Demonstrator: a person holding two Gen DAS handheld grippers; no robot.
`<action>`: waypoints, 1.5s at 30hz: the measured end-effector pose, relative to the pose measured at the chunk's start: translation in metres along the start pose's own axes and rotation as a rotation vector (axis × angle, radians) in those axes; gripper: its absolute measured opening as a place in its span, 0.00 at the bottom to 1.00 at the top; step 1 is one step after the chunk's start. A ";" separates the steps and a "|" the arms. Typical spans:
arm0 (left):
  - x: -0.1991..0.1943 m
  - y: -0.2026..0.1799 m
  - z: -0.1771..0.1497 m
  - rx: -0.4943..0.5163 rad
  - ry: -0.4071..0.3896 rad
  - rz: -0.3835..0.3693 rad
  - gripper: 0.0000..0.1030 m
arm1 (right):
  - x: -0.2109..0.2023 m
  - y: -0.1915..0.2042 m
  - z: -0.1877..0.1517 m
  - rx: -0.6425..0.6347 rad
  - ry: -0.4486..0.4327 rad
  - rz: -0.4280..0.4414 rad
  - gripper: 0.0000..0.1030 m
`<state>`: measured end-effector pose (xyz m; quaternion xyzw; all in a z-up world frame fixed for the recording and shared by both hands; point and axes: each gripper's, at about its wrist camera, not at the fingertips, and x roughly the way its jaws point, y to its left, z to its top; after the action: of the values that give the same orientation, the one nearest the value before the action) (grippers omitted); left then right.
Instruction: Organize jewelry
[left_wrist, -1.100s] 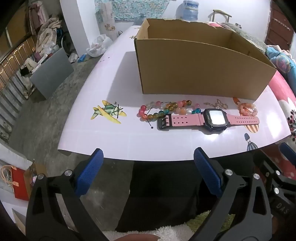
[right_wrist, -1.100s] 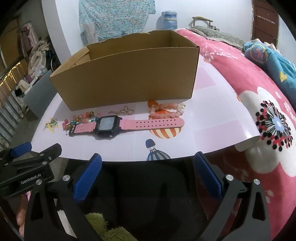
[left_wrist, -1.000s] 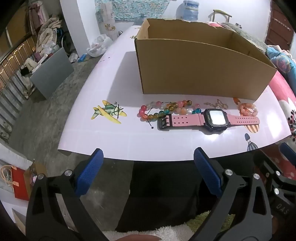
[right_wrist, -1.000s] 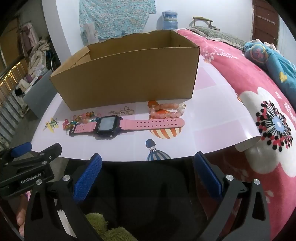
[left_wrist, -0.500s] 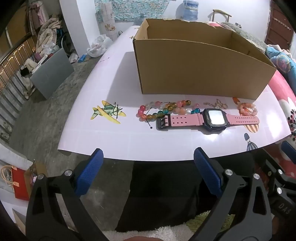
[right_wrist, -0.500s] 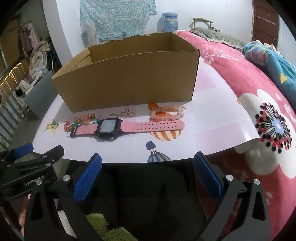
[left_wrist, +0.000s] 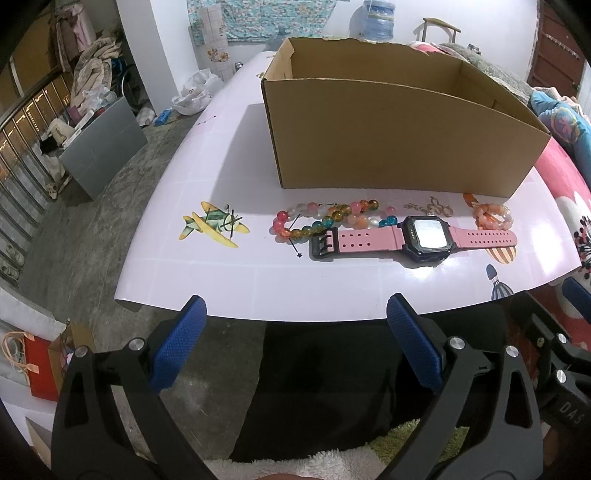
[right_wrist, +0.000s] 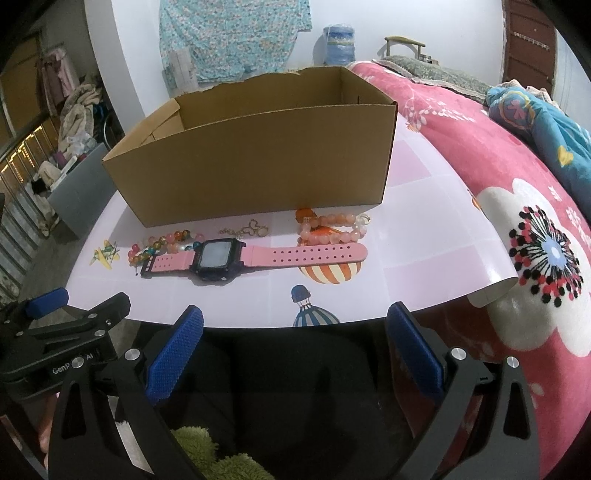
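Observation:
A pink-strapped watch (left_wrist: 413, 238) (right_wrist: 236, 258) lies flat on the pale pink table (left_wrist: 221, 177), in front of an open cardboard box (left_wrist: 388, 140) (right_wrist: 258, 155). A multicoloured bead bracelet (left_wrist: 325, 220) (right_wrist: 162, 243) lies at the watch's left end. A peach bead bracelet (left_wrist: 493, 216) (right_wrist: 332, 229) lies at its right end. A thin gold chain (left_wrist: 432, 209) (right_wrist: 251, 229) lies between them near the box. My left gripper (left_wrist: 295, 343) is open and empty, below the table's front edge. My right gripper (right_wrist: 295, 343) is open and empty, also below that edge.
A pink floral bedspread (right_wrist: 517, 184) lies right of the table. A grey cabinet (left_wrist: 103, 147) and clutter stand on the floor to the left. The table sheet's right corner curls up (right_wrist: 495, 291). The left gripper shows at the left in the right wrist view (right_wrist: 62, 325).
Both grippers have risen slightly and moved a little toward the table; the box's inside shows more. The jewelry has not moved.

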<state>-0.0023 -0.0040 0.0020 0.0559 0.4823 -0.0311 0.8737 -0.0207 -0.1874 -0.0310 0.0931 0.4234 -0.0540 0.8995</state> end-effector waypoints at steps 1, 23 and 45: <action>0.000 0.000 0.000 0.000 0.000 0.000 0.92 | 0.000 0.000 0.000 -0.001 -0.001 0.000 0.94; -0.003 -0.002 0.004 0.004 -0.004 0.005 0.92 | -0.002 0.001 0.002 0.000 -0.008 0.001 0.94; -0.004 0.001 0.003 0.004 -0.010 0.008 0.92 | -0.003 0.001 0.002 0.003 -0.009 0.003 0.94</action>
<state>-0.0019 -0.0031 0.0075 0.0596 0.4778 -0.0288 0.8760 -0.0207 -0.1865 -0.0277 0.0947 0.4191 -0.0539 0.9014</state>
